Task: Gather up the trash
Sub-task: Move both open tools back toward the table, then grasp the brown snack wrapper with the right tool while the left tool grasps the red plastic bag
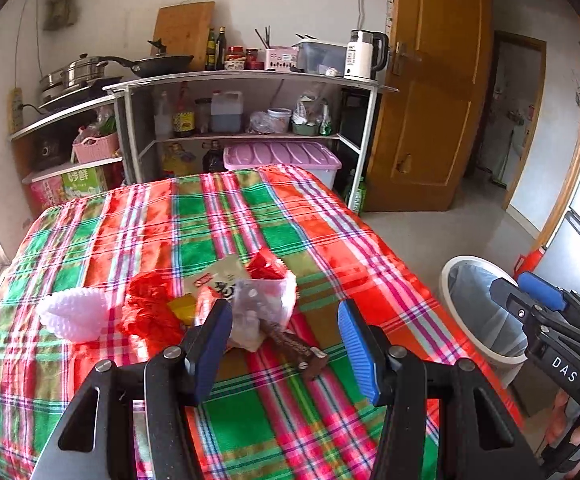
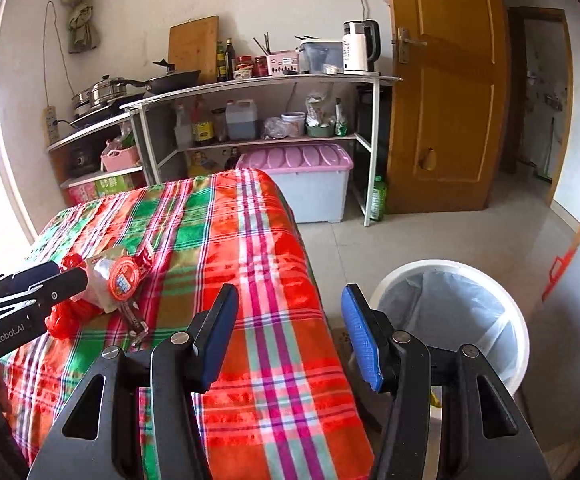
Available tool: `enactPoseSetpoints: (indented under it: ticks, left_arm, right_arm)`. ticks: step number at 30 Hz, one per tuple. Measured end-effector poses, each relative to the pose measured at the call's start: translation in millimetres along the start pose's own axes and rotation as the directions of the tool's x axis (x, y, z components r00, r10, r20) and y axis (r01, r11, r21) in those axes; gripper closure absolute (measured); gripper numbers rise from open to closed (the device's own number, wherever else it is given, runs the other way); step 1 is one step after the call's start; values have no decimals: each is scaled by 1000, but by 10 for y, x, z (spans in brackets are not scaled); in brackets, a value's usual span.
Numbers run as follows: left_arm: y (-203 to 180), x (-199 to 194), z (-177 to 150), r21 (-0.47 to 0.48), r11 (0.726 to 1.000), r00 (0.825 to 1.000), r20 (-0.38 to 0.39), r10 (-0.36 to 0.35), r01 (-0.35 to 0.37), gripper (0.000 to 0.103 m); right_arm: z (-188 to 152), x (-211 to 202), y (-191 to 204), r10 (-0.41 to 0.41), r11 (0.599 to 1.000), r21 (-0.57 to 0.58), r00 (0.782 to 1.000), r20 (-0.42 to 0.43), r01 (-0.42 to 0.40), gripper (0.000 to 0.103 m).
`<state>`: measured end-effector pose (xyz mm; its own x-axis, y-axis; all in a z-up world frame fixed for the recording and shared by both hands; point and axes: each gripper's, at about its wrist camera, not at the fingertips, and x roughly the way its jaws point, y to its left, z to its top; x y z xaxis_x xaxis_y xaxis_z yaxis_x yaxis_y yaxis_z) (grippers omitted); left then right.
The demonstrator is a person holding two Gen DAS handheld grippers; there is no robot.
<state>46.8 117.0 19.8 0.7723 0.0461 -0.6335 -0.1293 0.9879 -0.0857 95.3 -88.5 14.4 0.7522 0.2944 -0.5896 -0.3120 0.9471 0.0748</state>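
Note:
A heap of trash lies on the plaid tablecloth (image 1: 250,216): a white foam net (image 1: 76,314), a red plastic bag (image 1: 150,312), a beige snack packet (image 1: 222,276), a clear plastic bag (image 1: 264,300) and a brown wrapper (image 1: 293,346). My left gripper (image 1: 286,344) is open and empty, just short of the clear bag and wrapper. It also shows in the right wrist view (image 2: 56,274). My right gripper (image 2: 290,332) is open and empty, over the table's right edge beside the white trash bin (image 2: 449,320), which is lined with a bag. The bin shows in the left wrist view (image 1: 477,308) too.
A metal shelf unit (image 1: 250,80) with pans, bottles and a kettle (image 1: 363,54) stands behind the table. A pink-lidded storage box (image 1: 286,156) sits under it. A wooden door (image 1: 429,88) stands open at the right, with bare floor in front.

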Motion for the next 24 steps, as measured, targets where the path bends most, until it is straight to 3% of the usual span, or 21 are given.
enactPoseSetpoints:
  ticks: [7,15,19,24]
  left_arm:
    - [541,-20,-101,-68,997,999,-13,45,-46,41]
    - [1093,-38,-242,-151,984,995,-42,88,-93,40]
    - [1258,-29,-296,-186,981,997,-56,47,-57,40]
    - [1356,17,-359,-194,980,996,-74,40,-53,40]
  right_arm:
    - [5,237,364,95,993,-64,994,-58,-99,48]
    - [-27,504,765,195,973,-100,974,-119,-207,48]
    - [-76,624,895,248,957,-113,955,-163,-268,48]
    - [-178,852,1040,247,949,-136,937,-248,-286,48]
